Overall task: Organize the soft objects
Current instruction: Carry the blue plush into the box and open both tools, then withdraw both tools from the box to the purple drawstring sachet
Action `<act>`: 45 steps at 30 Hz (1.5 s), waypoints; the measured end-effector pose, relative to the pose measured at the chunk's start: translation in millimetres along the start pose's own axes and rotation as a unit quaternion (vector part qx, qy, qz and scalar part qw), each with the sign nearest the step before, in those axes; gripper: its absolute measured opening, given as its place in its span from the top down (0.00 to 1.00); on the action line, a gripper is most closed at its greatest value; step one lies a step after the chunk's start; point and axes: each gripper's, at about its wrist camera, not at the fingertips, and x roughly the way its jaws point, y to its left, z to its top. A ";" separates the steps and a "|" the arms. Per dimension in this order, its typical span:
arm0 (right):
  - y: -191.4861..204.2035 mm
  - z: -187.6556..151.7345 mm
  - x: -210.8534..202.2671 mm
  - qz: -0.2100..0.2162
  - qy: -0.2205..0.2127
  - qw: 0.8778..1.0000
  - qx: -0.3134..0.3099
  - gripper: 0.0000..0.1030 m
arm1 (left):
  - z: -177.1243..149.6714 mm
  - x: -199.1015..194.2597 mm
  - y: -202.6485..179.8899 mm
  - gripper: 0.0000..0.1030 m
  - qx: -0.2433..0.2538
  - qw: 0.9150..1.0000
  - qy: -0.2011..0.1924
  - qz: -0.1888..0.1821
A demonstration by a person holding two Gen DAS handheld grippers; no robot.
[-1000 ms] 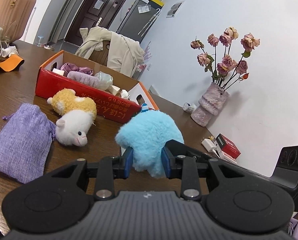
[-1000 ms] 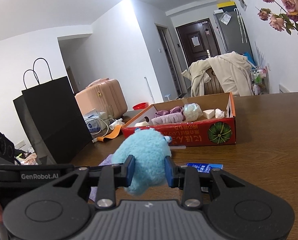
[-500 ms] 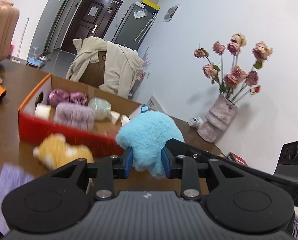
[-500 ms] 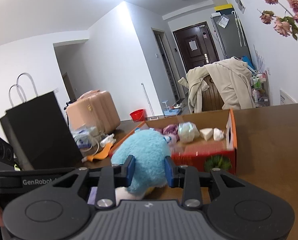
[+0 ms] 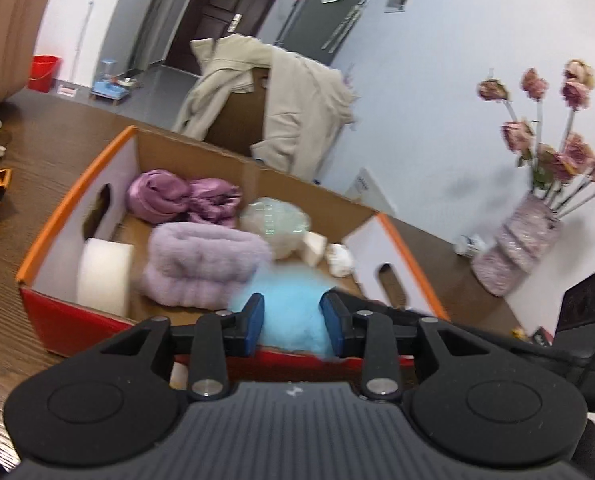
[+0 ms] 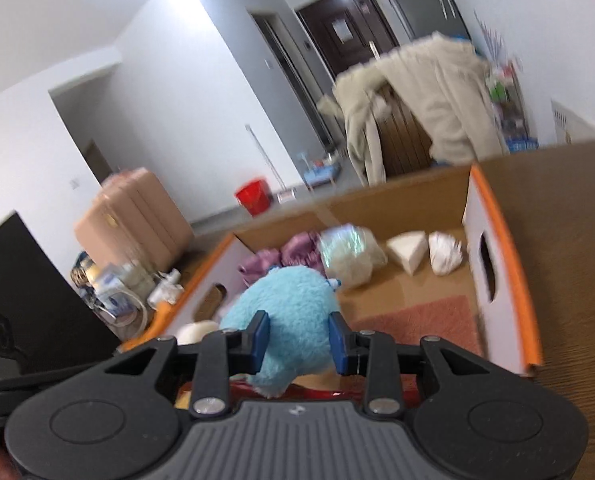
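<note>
A fluffy blue plush toy (image 5: 289, 320) hangs over the near wall of the red and orange cardboard box (image 5: 73, 196). My left gripper (image 5: 293, 324) has the toy filling the gap between its blue pads, and its jaws are opening; the toy looks blurred here. In the right wrist view my right gripper (image 6: 299, 338) is shut on the same blue plush toy (image 6: 289, 312), above the box (image 6: 509, 280). Inside lie a purple satin cloth (image 5: 177, 196), a lilac fluffy roll (image 5: 205, 264), a white roll (image 5: 103, 272), a clear crinkled bundle (image 5: 275, 224) and a foam wedge (image 6: 407, 254).
A vase of dried roses (image 5: 513, 252) stands on the brown table right of the box. A chair draped with a beige coat (image 5: 281, 108) is behind it. A pink suitcase (image 6: 137, 220), a black bag (image 6: 25, 300) and small clutter sit to the left.
Both grippers have carried the blue plush toy forward from the bare table to over the box. The alpaca toy and purple pouch have dropped out of view.
</note>
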 end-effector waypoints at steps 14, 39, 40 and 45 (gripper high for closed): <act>14.9 -12.1 48.2 -0.028 0.031 0.997 -0.064 0.59 | 8.6 -85.8 -11.2 0.44 0.050 0.995 -0.085 0.013; 77.0 -94.9 -182.0 -0.027 -0.102 0.980 -0.167 0.21 | -139.5 -243.8 -3.6 0.17 0.064 0.979 -0.139 0.138; 78.6 -105.7 -184.2 -0.023 -0.097 0.980 -0.171 0.20 | -148.8 -246.4 0.2 0.16 0.059 0.978 -0.135 0.145; 82.4 -153.4 -188.5 -0.017 -0.069 0.980 -0.183 0.17 | -184.7 -254.9 15.1 0.13 0.045 0.979 -0.122 0.159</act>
